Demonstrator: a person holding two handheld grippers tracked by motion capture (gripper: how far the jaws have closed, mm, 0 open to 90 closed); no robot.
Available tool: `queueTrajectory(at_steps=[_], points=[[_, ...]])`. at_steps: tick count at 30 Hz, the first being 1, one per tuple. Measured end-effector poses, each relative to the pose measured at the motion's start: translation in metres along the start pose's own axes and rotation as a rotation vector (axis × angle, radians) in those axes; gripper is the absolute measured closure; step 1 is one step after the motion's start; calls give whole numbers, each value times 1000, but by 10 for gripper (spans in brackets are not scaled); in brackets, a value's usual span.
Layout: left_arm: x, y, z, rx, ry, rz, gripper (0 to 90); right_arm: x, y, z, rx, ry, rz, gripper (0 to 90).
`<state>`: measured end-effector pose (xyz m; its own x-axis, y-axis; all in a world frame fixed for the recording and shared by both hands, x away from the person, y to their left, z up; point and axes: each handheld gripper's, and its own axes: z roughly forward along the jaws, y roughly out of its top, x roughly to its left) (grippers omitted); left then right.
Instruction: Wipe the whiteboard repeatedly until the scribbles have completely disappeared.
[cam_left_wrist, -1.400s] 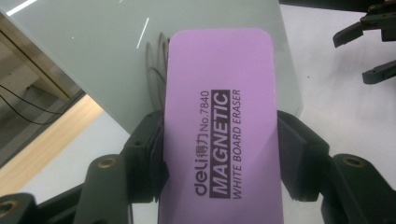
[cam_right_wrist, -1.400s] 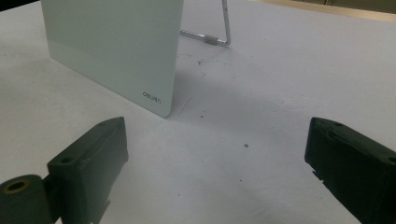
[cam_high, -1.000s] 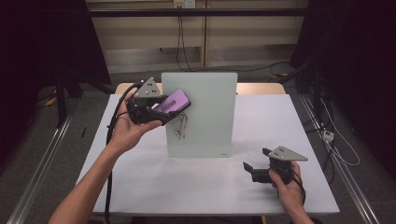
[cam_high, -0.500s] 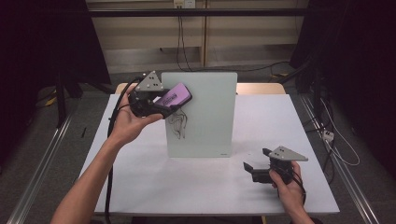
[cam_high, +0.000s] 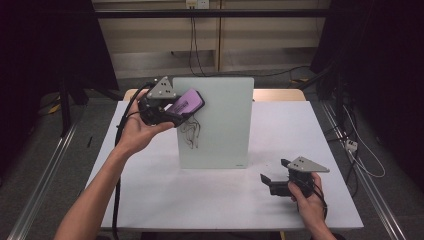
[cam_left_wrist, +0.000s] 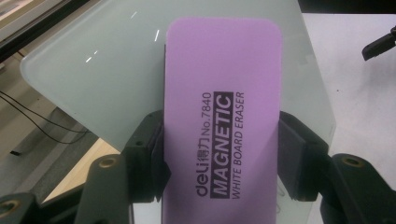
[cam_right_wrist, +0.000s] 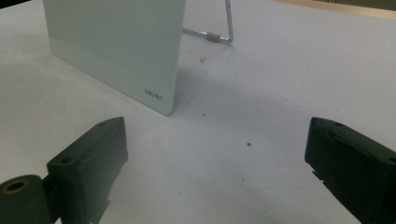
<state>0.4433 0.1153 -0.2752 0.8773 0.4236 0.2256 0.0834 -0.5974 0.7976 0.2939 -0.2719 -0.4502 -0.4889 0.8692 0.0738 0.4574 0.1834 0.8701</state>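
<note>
A pale glass whiteboard (cam_high: 216, 120) stands upright on the white table, with a black scribble (cam_high: 190, 132) low on its left side. My left gripper (cam_high: 172, 111) is shut on a purple magnetic whiteboard eraser (cam_high: 185, 103), held at the board's upper left edge above the scribble. In the left gripper view both pads clamp the eraser (cam_left_wrist: 223, 126) by its long sides, with the board (cam_left_wrist: 107, 79) right behind it. My right gripper (cam_high: 271, 177) rests low on the table at the front right, open and with nothing between its jaws. The board's lower corner (cam_right_wrist: 140, 70) stands ahead of it.
A thin metal stand leg (cam_right_wrist: 219, 35) props the board from behind. The white table (cam_high: 160, 190) has bare room in front of the board and on both sides. Cables (cam_high: 350, 145) hang off the right edge beyond the table.
My left gripper has carried the eraser a little up and to the right, from beside the board's left edge onto its upper left corner. The right gripper has stayed in place.
</note>
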Motion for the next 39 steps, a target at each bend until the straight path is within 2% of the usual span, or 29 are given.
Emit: queueTrajectory(at_steps=[5,13,27,34,39], points=[[-1,-1,1,2,5,1,412,0,0,0,-1,0,-3,61],[-3,-2,4,24,-10,1,413,1,0,0,1,1,1,61],[-16,-10,15,67,-27,35,413,1,0,1,5,6,1,62],[-22,-17,19,73,-36,41,413,0,0,0,10,6,-1,61],[-22,-16,19,76,-33,39,413,1,0,1,11,7,-2,61]])
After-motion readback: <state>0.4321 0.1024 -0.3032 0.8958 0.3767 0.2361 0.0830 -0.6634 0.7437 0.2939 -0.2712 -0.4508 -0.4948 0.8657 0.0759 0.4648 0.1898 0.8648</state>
